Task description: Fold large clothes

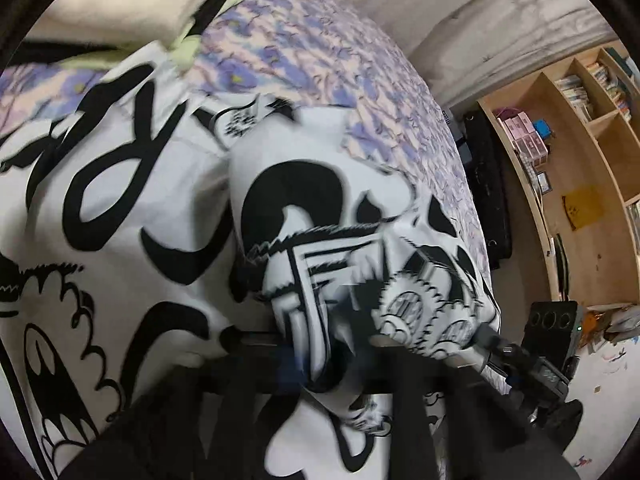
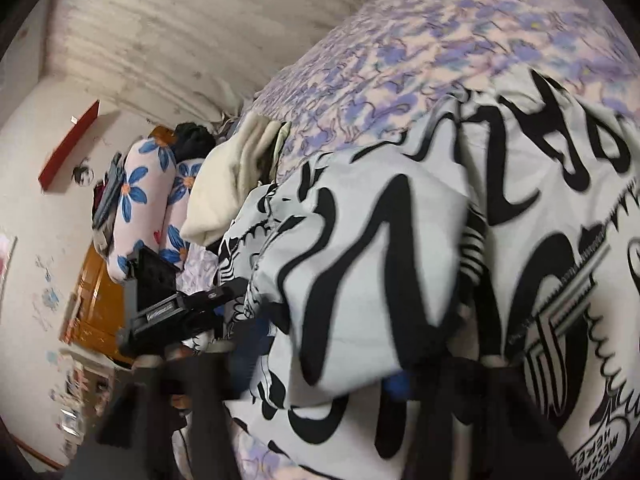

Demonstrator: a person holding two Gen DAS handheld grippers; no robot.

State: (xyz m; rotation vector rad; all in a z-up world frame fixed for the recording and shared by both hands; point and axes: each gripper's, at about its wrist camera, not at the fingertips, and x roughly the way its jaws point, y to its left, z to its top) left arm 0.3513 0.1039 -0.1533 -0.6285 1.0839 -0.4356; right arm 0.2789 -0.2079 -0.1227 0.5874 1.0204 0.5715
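Nearest the left wrist camera, the left gripper (image 1: 316, 364) is clamping a bunched fold of the large white garment with bold black graffiti print (image 1: 132, 216), its jaws closed on the cloth so that the fabric is draping over and hiding the fingertips. The garment is lying spread across the bed covered by a purple-and-pink floral sheet (image 1: 320, 52), reaching towards the bed's near edge, with bare sheet showing beyond it towards the wall. To the right, the other black handheld gripper body (image 1: 536, 364) is showing at the garment's right edge, and past it open floor is lying before a light wooden bookshelf (image 1: 568, 168). In the right wrist view, the right gripper (image 2: 320, 364) is pinching another fold of the same garment (image 2: 380, 240), its fingers buried in cloth. To the left, a cream folded cloth (image 2: 228, 192) is sitting just beside the garment's edge, near floral pillows with blue flowers (image 2: 140, 200).
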